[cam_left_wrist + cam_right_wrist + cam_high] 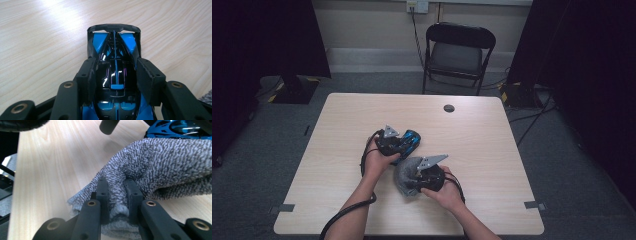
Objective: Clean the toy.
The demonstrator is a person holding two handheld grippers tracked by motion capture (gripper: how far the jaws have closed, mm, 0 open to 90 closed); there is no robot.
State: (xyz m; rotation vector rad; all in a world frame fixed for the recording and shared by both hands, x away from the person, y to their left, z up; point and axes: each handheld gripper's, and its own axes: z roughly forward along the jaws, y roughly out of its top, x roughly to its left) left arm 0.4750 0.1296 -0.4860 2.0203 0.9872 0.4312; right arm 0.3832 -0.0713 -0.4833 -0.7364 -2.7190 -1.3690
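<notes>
Nearest the person, the right gripper (428, 176) sits over a grey cloth (406, 175) on the near middle of the table (492, 150). In the right gripper view its two black jaws are pressed together on a fold of that cloth (160, 165), with the knit fabric bunched up between the pads (103, 195) and the rest of the cloth spreading away to the right, resting on the wood.

Just beyond, and a little to the left in the high view, the left gripper (399, 145) holds a blue and black toy car (411, 140). In the left gripper view the car (115, 65) lies lengthwise between the jaws, its roof facing the camera and its far end sticking out past the pads (146, 77), which pinch it from both sides at the middle of the body. The car is just beside the cloth, at its far edge.

Farther off, a small dark round cap (449, 108) sits in the tabletop near the far edge, and a black folding chair (458, 55) stands on the floor behind the table.
</notes>
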